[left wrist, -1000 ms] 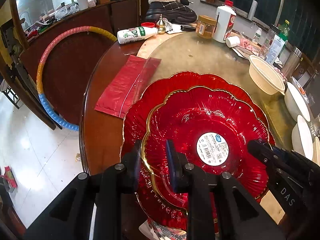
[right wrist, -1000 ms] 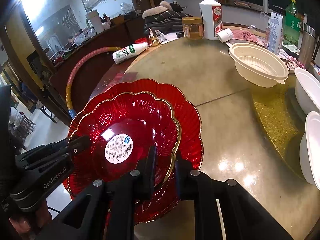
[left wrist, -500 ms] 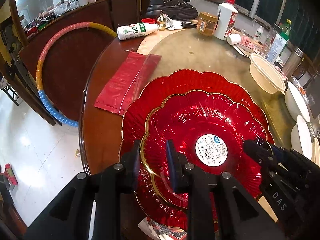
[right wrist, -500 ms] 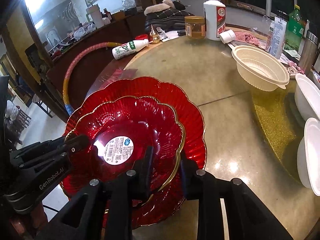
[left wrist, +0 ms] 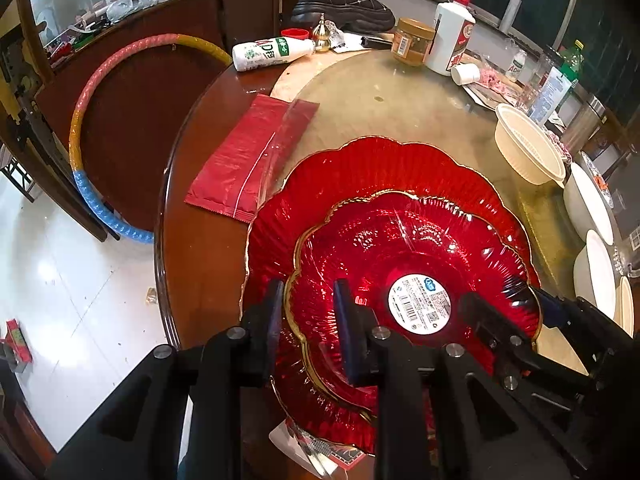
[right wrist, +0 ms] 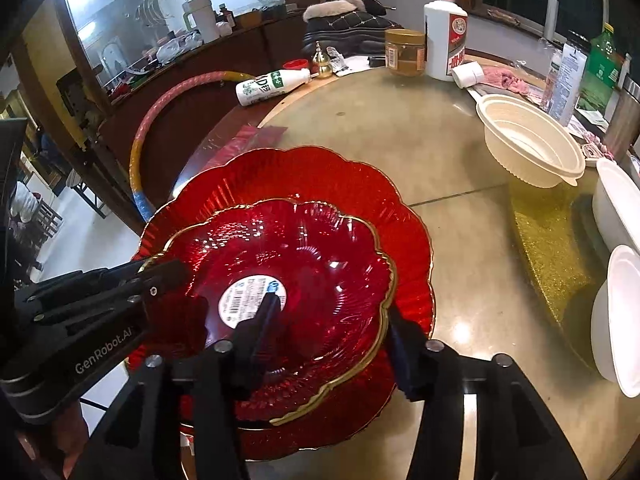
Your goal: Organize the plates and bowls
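Table (right wrist: 460,240), round, glass-topped; bears all items below. Large red plate (right wrist: 280,176), scalloped, gold rim, flat on table at near edge. Smaller red plate (right wrist: 312,248), same pattern, white label at centre, nested on large plate, offset toward near side; round, so no long axis. White bowl (right wrist: 532,148), well apart at far right, further white dishes beside it. Left gripper (left wrist: 308,312): jaws narrow, straddling left rim of smaller plate, appearing clamped on it. Right gripper (right wrist: 332,332): jaws opening, right rim of smaller plate between them, pads clear of it. Key relation: rim held at left only, freed at right; release of left likely next.
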`<state>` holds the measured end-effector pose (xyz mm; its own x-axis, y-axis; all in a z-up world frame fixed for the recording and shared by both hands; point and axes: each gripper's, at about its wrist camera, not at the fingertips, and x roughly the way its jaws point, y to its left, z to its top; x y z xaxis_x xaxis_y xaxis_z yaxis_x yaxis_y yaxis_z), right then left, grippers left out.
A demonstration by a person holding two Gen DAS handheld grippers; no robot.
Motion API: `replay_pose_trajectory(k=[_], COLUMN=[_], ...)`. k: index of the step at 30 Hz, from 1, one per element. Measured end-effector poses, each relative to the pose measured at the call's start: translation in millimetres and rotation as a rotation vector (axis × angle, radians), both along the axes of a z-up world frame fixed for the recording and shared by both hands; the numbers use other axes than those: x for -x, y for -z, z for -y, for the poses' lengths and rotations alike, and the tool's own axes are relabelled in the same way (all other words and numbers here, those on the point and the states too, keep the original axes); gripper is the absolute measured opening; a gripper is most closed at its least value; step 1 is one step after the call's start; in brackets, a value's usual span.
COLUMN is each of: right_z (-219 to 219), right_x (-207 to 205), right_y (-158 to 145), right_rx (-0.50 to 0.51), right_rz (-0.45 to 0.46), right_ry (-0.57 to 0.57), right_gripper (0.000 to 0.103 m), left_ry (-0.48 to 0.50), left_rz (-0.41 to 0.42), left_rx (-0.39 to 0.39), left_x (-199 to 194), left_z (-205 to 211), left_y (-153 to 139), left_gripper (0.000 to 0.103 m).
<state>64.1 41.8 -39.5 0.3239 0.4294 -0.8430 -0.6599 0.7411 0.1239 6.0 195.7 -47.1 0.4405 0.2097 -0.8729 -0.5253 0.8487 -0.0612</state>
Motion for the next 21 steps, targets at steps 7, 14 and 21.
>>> replay_pose_trajectory(k=[7,14,21], right_z=[8,29,71], right_x=[3,2,-7], right_y=[-10,-23,-33], right_rx=[-0.026,-0.084,-0.171], right_rz=[0.007,0.0,-0.041], right_ry=[0.008,0.039,0.105], right_gripper=[0.067,0.075,0.085], left_ry=[0.009,0.059,0.132], left_rz=[0.055,0.148,0.209], left_rx=[0.002,-0.034,-0.055], left_x=[7,6,-5], left_z=[4,26,59], left_y=[-16,-41,-59], left_gripper=[0.028,0.06,0.075])
